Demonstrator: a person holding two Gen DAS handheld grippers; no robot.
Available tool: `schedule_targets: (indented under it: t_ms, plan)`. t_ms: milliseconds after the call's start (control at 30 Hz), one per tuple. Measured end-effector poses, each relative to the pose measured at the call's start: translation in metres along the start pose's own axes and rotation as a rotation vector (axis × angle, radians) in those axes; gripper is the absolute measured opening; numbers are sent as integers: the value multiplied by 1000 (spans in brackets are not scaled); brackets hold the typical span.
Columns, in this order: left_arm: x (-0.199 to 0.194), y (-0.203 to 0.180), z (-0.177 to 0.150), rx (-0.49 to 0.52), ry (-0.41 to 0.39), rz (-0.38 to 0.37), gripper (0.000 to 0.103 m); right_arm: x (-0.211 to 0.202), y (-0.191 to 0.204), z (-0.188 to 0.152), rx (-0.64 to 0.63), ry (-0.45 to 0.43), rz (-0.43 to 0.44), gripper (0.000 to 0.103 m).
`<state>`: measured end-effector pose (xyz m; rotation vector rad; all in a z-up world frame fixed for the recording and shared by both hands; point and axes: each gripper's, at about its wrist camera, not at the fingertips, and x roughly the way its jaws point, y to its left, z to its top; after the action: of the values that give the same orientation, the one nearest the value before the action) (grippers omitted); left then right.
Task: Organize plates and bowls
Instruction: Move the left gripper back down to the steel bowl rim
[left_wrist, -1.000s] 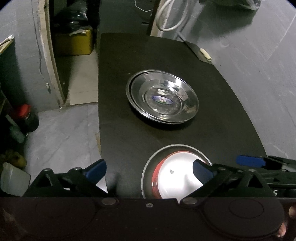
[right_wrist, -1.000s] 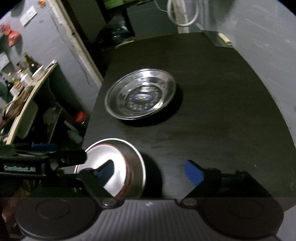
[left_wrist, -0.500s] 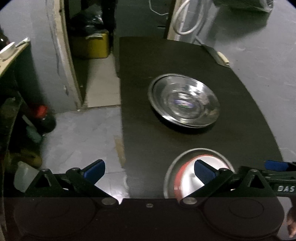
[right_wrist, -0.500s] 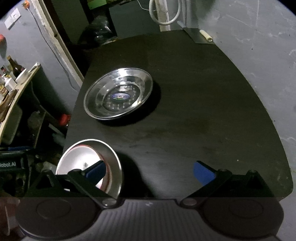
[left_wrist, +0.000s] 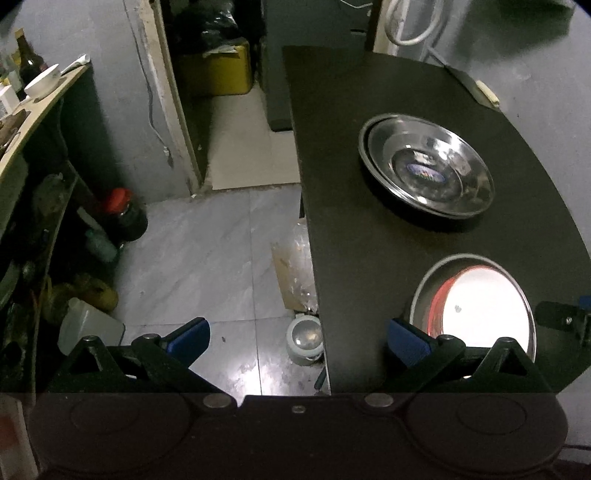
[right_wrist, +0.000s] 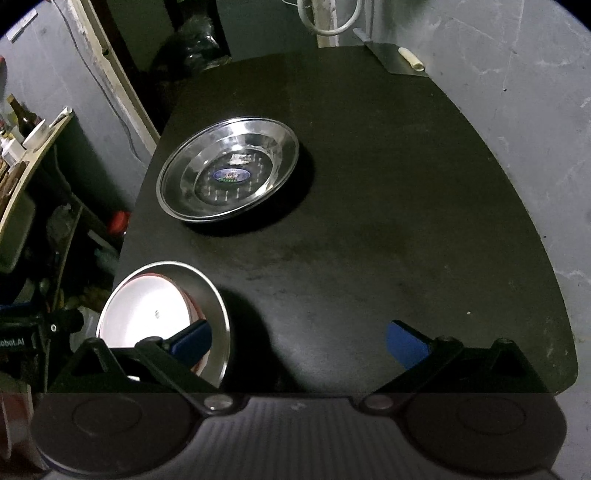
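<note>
The right tool (right_wrist: 299, 341) stands released, its blue pads wide apart with nothing between them, over the near part of the black surface (right_wrist: 388, 221). The left tool (left_wrist: 297, 338) is likewise released and empty, straddling the surface's left edge, one pad over the tiled floor (left_wrist: 207, 258). Just beside each tool sits a steel bowl (right_wrist: 218, 306) holding a red-rimmed white bowl (right_wrist: 147, 310) at the near left corner. Farther back, apart from them, lie stacked steel plates (right_wrist: 229, 170) with a blue sticker.
</note>
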<state>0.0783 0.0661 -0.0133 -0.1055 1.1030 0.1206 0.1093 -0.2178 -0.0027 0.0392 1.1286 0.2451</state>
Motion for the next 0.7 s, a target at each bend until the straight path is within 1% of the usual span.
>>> schedule_targets:
  t_ms: [200,333,433,633,700]
  plan:
    - [2,-10,-3,35,19,-5,102,2,-3,-1,-5,21,-3,103]
    - [7,-15,-1,51,33,18,102,4,-4,-2,-13,38,-10,103]
    - [7,-16,-1,55,37,22,102,6,-3,-3,-29,51,-10,103]
    - [5,-16,2,46,32,11,102,9,-3,-3,-35,65,-1,103]
    - [5,-15,2,41,36,-10,102,11,-3,-3,-38,69,-1,103]
